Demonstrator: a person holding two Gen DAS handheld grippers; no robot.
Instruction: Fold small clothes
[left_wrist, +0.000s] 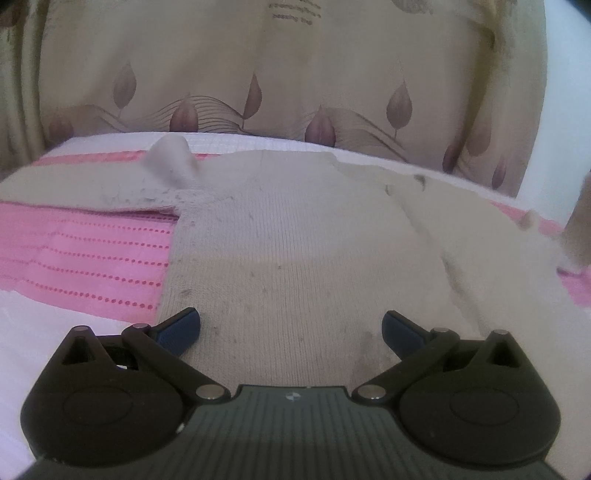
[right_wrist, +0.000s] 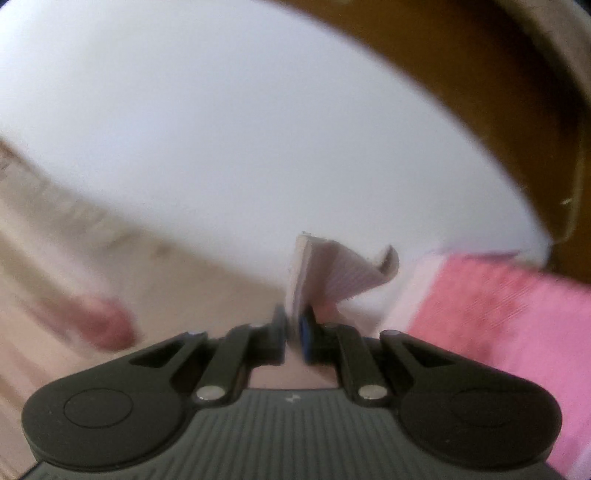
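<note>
A cream knitted sweater (left_wrist: 295, 236) lies spread flat on a pink cloth (left_wrist: 85, 258), its body toward me and a sleeve reaching left. My left gripper (left_wrist: 291, 326) hovers low over the sweater's lower part, its blue-padded fingers (left_wrist: 181, 328) wide apart with only flat knit beneath. In the right wrist view my right gripper (right_wrist: 297, 325) is shut on a ribbed edge of the sweater (right_wrist: 325, 273), which stands up from the jaws, raised off the surface. That view is blurred by motion.
A beige curtain with a leaf pattern (left_wrist: 258, 85) hangs behind the surface. A white wall (right_wrist: 240, 129) and a brown wooden frame (right_wrist: 498, 92) fill the right wrist view, with the pink cloth (right_wrist: 498, 325) at lower right. A white sheet (left_wrist: 55, 325) lies under the pink cloth.
</note>
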